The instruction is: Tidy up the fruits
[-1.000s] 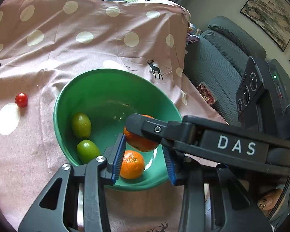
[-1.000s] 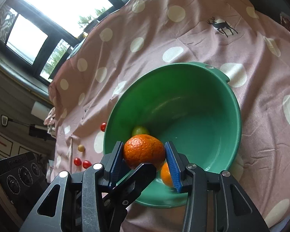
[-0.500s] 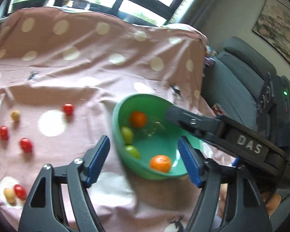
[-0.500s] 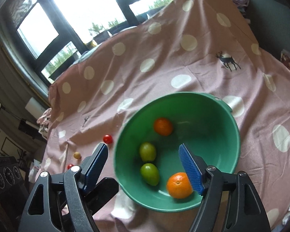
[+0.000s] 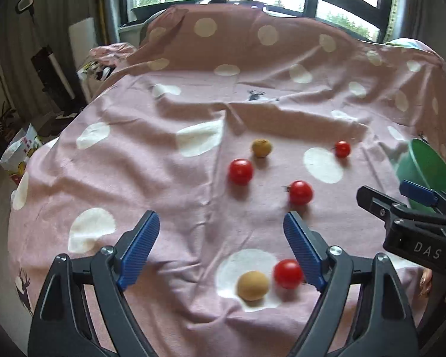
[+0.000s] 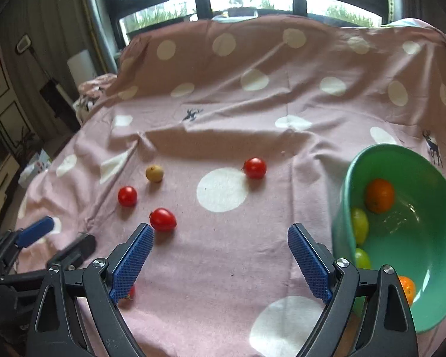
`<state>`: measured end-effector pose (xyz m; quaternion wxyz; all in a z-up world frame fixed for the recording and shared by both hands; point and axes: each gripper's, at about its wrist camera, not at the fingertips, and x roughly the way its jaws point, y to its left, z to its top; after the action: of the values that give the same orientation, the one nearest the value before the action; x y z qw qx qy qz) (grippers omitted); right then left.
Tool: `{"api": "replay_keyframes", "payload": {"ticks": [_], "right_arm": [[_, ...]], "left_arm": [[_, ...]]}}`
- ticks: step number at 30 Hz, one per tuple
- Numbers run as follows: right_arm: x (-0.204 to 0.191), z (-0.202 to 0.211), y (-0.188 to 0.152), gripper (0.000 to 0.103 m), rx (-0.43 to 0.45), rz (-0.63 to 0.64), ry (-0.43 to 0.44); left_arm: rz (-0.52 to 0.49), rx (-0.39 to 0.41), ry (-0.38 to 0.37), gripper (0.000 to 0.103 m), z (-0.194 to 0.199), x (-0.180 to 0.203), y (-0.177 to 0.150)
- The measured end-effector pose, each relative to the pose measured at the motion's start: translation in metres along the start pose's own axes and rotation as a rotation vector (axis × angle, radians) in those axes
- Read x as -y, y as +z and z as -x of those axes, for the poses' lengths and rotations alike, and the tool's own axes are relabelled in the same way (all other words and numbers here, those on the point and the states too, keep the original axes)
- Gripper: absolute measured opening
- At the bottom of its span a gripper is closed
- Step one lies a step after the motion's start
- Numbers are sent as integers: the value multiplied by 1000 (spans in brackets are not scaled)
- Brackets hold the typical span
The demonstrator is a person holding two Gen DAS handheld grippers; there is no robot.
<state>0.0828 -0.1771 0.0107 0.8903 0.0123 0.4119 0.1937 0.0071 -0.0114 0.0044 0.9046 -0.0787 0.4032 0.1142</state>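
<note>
My left gripper [image 5: 220,223] hangs over the pink spotted cloth, its jaws opening with only cloth between them. Near its right finger lie a red tomato [image 5: 288,273] and a tan fruit [image 5: 252,285]. Farther off are three red tomatoes [image 5: 240,171] and another tan fruit [image 5: 261,148]. My right gripper [image 6: 221,232] is also opening and holds nothing, with a red tomato [image 6: 163,219] by its left fingertip. The green bowl [image 6: 383,147] to its right holds two oranges [image 6: 380,195] and two green fruits [image 6: 359,221].
The cloth [image 6: 223,190] drapes over a raised back toward the windows. My left gripper [image 6: 35,232] shows at the lower left of the right wrist view. Boxes and furniture stand on the floor beyond the cloth's left edge.
The right gripper let go of an orange, which now lies in the bowl. Both grippers opened wide and swung left, away from the bowl, to over the loose tomatoes.
</note>
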Motion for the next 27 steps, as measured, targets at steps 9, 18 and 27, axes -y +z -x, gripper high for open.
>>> {"api": "replay_keyframes", "payload": {"ticks": [9, 18, 27], "right_arm": [[-9, -59, -11, 92, -172, 25, -136], [-7, -63, -11, 102, -189, 19, -120], [-9, -63, -12, 102, -186, 26, -120]], "left_arm": [[123, -53, -46, 86, -13, -25, 1], [161, -78, -65, 86, -20, -31, 0], [158, -88, -67, 86, -22, -31, -1]]}}
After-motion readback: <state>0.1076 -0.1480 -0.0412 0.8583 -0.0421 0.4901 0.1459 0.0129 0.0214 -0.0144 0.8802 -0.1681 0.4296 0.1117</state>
